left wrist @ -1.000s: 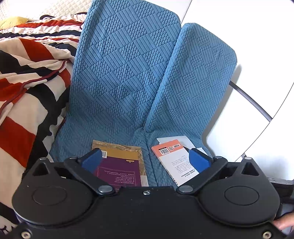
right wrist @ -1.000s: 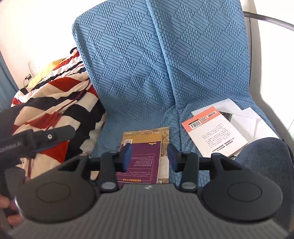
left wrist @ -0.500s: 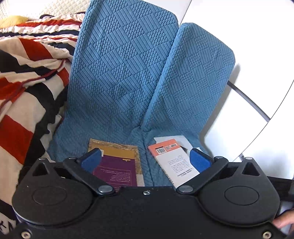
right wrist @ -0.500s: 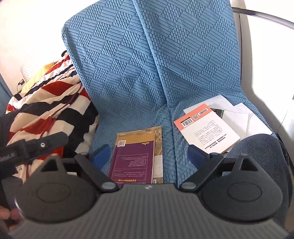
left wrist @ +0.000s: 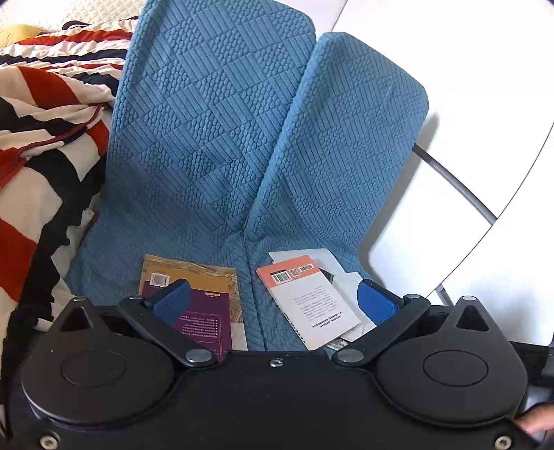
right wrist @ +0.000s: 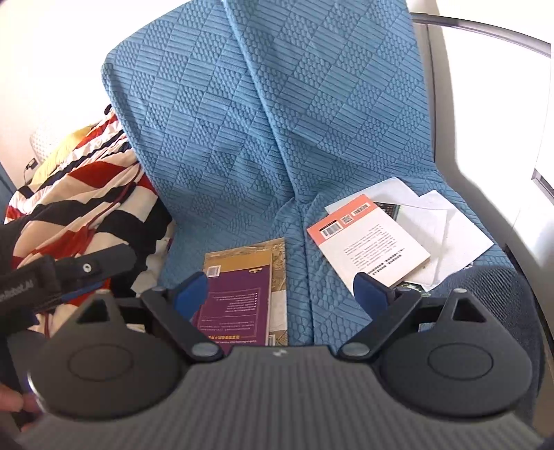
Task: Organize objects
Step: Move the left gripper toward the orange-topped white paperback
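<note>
Two books lie on a blue quilted seat cover point(left wrist: 214, 180) point(right wrist: 242, 166). A purple and gold book point(left wrist: 207, 304) point(right wrist: 242, 287) lies on the left. An orange and white book point(left wrist: 308, 297) point(right wrist: 367, 239) lies on the right, on top of white papers point(right wrist: 439, 221) and a dark booklet. My left gripper point(left wrist: 273, 301) hovers open above both books, holding nothing. My right gripper point(right wrist: 280, 294) is open too, with the purple book's right edge and bare cover below it. The left gripper's dark body point(right wrist: 62, 273) shows at the left of the right wrist view.
A red, black and cream striped blanket point(left wrist: 38, 166) point(right wrist: 79, 207) is heaped left of the seat. A grey metal armrest bar point(left wrist: 453, 180) point(right wrist: 484, 31) curves along the right. Dark blue cloth point(right wrist: 484, 287) lies at the seat's front right. White wall stands behind.
My right gripper's jaws have spread from narrow to wide. Both grippers have shifted a little sideways; the books sit slightly further left in the left wrist view. The books have not moved.
</note>
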Demonstrator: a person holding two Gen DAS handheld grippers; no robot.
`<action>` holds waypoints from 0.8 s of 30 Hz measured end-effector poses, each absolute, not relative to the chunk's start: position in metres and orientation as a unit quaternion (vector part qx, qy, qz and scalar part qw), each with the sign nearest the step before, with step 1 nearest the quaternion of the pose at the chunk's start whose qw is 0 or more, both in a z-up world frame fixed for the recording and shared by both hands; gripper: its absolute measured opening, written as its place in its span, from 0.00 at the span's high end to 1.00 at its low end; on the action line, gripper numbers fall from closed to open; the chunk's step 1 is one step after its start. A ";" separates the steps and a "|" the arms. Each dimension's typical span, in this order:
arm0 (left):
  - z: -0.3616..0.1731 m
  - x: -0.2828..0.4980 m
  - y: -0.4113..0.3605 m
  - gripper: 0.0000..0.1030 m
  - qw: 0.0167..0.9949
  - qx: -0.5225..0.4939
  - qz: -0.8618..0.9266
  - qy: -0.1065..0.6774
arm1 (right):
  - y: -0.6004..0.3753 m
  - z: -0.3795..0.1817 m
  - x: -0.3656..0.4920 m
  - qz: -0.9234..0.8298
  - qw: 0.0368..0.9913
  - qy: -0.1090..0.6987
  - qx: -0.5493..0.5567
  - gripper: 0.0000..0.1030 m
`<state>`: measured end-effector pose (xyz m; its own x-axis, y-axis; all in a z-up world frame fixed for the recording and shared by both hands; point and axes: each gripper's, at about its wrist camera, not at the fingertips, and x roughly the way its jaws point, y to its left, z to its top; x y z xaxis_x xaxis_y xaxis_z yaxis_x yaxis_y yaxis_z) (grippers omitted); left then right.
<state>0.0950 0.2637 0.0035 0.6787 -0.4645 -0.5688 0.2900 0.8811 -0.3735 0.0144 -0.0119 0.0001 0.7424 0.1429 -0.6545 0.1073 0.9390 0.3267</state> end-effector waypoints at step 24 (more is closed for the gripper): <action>-0.027 0.129 0.192 0.01 0.885 -0.167 -0.215 0.378 | -0.083 -0.041 0.029 -0.016 0.906 0.365 0.213 0.11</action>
<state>0.1288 0.1918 -0.0271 0.6211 -0.5068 -0.5979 0.2543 0.8519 -0.4579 0.0292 -0.0832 -0.0413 0.7327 0.1263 -0.6687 0.1847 0.9088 0.3741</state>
